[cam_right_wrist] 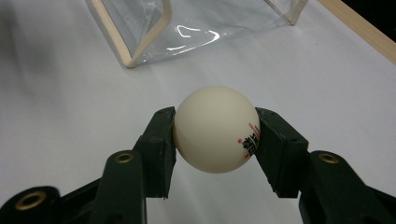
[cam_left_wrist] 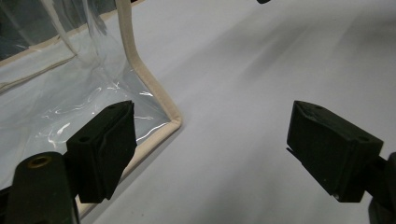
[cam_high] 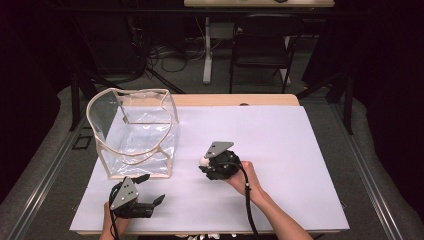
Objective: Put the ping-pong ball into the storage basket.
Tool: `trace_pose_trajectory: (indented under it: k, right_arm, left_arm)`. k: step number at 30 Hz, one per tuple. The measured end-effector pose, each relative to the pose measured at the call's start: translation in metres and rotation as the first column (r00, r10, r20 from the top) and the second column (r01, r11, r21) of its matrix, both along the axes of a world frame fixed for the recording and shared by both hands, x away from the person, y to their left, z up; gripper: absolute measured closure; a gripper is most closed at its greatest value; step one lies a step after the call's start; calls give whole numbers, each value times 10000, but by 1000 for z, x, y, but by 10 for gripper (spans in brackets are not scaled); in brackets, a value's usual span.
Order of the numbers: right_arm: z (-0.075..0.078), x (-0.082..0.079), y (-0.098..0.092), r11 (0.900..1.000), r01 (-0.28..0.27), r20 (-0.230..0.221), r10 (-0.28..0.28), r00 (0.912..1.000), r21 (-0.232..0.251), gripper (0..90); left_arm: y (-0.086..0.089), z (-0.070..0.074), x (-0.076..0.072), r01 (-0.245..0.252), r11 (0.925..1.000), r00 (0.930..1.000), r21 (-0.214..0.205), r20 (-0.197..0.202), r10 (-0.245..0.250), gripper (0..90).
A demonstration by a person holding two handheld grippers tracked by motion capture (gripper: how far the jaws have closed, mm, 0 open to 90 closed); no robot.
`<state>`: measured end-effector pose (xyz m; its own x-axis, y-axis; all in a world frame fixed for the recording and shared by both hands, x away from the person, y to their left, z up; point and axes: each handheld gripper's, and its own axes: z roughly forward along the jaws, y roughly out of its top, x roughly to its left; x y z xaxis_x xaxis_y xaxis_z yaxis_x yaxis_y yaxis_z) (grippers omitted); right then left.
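Note:
A white ping-pong ball (cam_right_wrist: 215,129) with red and black print sits squeezed between the two black jaws of my right gripper (cam_right_wrist: 215,135). From above, that gripper (cam_high: 206,162) hovers over the middle of the white sheet with the ball (cam_high: 203,161) at its tip, just right of a clear plastic bag (cam_high: 136,132) with beige trim that stands open at the left. My left gripper (cam_high: 150,188) rests near the front edge below the bag. Its jaws stand wide apart with nothing between them, and the bag's near corner (cam_left_wrist: 173,122) lies just ahead of the left jaw.
The white sheet (cam_high: 280,150) covers a wooden table (cam_high: 235,100). A black chair (cam_high: 262,45) and a table leg (cam_high: 207,50) with cables stand beyond the far edge. Small white pieces (cam_high: 207,235) lie at the front edge.

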<state>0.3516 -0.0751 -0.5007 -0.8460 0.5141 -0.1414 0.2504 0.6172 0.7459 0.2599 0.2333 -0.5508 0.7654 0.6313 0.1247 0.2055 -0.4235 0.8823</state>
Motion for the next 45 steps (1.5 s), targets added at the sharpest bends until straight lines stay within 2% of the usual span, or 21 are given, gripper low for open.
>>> trace_pose_trajectory:
  k: [20, 34, 45]
  right_arm:
    - [10, 12, 0, 9998, 90, -31, -90, 10000, 164, 506]
    - [27, 18, 3, 9999, 27, 260, -31, 9997, 131, 506]
    - [29, 26, 5, 10000, 15, 288, -17, 9996, 75, 506]
  left_arm:
    - [0, -1, 0, -34, 10000, 10000, -41, -27, 34, 159]
    - [0, 0, 0, -9, 10000, 10000, -18, -2, 9, 160]
    - [0, 0, 0, -29, 10000, 10000, -27, -20, 29, 159]
